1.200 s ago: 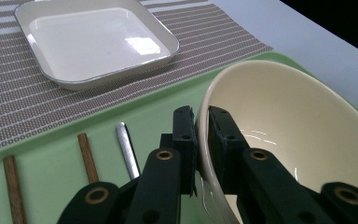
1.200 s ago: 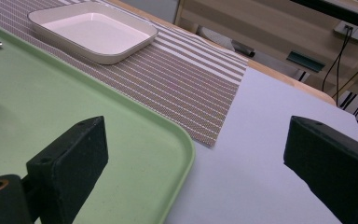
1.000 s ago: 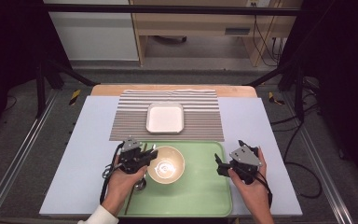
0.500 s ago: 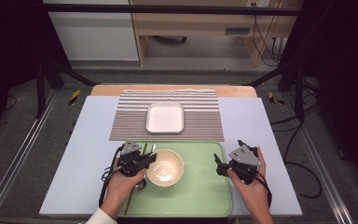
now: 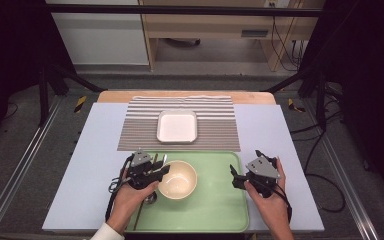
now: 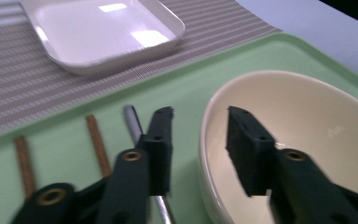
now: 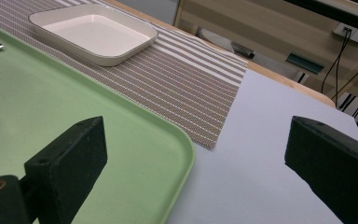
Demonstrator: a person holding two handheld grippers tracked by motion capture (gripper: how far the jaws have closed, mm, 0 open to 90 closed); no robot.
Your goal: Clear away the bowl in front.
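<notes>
Cream bowl [image 5: 178, 179] sits on the green tray [image 5: 215, 210], left of centre, w/ bare tray to its right and toward the near edge. Left gripper [image 5: 163, 171] is at the bowl's left rim: in the left gripper view the jaws straddle the rim [image 6: 204, 140], one outside over the tray, one inside the bowl, w/ a visible gap on both sides, so they're parted and not pressing on it. Its jaws have just been opening, rim between them. Just left of the bowl lie a metal utensil handle [image 6: 133, 122] and two brown chopsticks [image 6: 98, 144], crowding that side of the tray. Right gripper [image 5: 234, 179] hovers over the tray's right edge, jaws spread wide, holding nothing; in the right gripper view one jaw is over the tray's rounded corner [image 7: 186, 154], the other over the pale blue table cover [image 7: 261, 140]. White square dish [image 5: 178, 126] sits on the striped mat [image 5: 215, 127] beyond the tray, well apart from the bowl.

Vs a sec ago: bowl in the same spot, both hands unmoved.
</notes>
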